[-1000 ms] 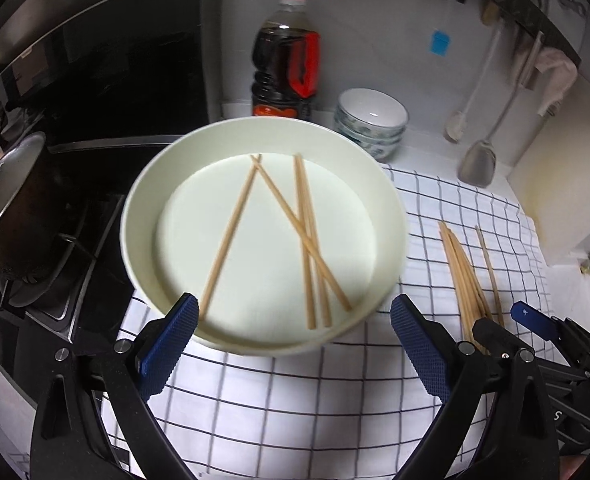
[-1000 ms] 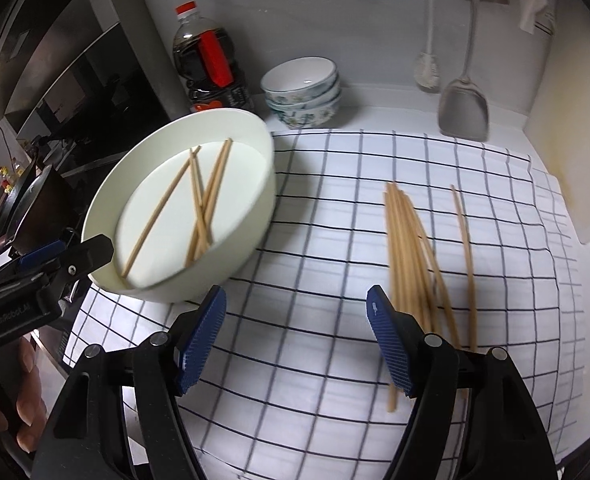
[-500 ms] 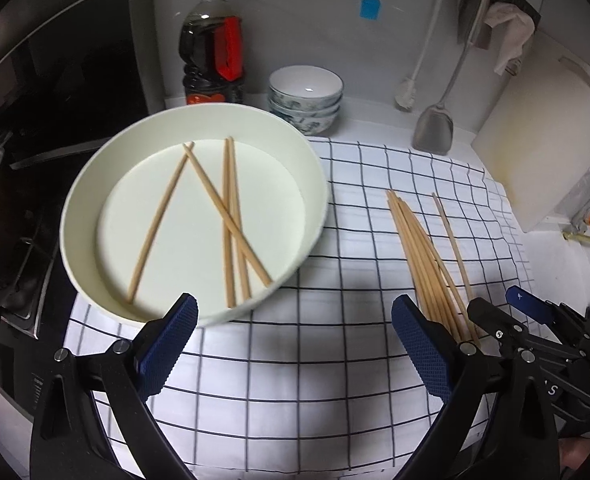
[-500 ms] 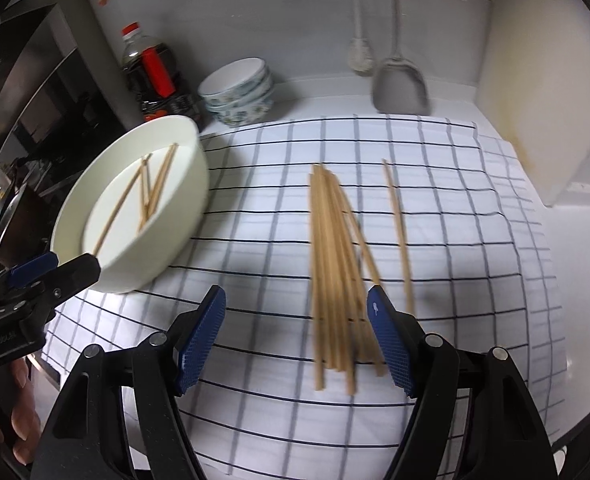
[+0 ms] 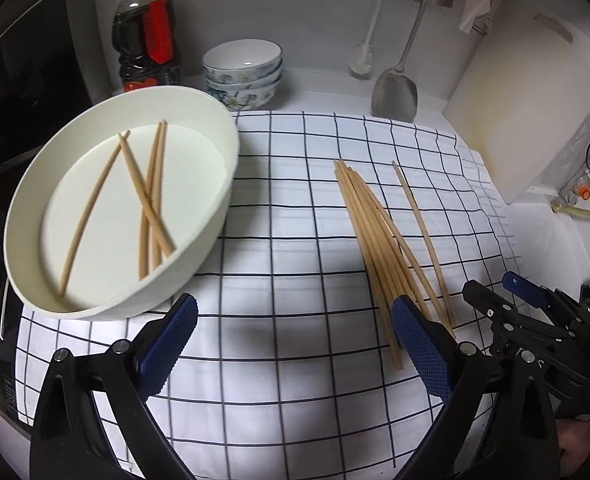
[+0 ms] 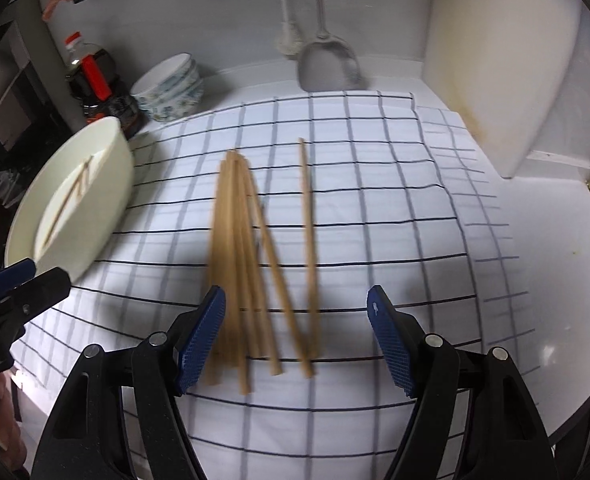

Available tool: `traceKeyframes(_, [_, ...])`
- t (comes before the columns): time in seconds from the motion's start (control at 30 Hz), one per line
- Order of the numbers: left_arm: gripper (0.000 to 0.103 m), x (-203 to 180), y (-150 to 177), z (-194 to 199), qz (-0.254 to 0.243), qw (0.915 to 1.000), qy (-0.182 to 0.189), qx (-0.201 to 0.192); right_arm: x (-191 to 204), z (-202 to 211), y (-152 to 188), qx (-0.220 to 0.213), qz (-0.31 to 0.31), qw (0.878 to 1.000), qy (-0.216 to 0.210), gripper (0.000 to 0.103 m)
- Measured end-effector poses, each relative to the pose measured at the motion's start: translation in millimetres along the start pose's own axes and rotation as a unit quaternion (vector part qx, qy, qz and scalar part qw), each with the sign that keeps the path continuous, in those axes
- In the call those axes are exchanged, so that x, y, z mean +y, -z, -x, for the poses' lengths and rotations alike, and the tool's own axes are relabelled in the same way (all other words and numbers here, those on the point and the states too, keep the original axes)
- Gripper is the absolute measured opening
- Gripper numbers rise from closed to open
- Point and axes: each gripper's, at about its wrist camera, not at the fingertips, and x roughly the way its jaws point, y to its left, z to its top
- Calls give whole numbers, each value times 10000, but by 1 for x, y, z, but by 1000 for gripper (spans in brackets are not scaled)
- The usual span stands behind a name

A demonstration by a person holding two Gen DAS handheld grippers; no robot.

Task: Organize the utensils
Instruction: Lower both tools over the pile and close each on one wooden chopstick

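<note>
In the left wrist view, the left gripper [image 5: 293, 346] hangs over a checked cloth [image 5: 287, 216] with its jaws spread wide and nothing between them. On the left side a white basin [image 5: 211, 216] stands partly on the cloth, and four chopsticks [image 5: 147, 196] lie crossed inside it. A bundle of chopsticks [image 5: 379, 248] lies on the cloth to the right, just by the right finger, with one single chopstick [image 5: 419, 232] beside it. Behind are a dark bottle [image 5: 147, 32], stacked bowls [image 5: 243, 72], a metal spatula [image 5: 395, 94] and a white cutting board [image 5: 535, 92].

In the right wrist view, the right gripper [image 6: 297, 344] is also spread and empty. The near ends of the bundle lie between its fingers on the cloth, but the pads do not touch them. The basin is far to the left.
</note>
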Motion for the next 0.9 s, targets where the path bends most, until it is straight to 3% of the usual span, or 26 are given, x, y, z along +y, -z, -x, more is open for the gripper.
traceKeyframes(0.33, [96,-24,5,-37,44,10000,61,47,-23,-32,1,106,131,9999,11,70])
traceKeyframes(0.9, [96,-34,15,-83,216,9991,-357,124,-29,-67,-6,39,519,9986,-88,70])
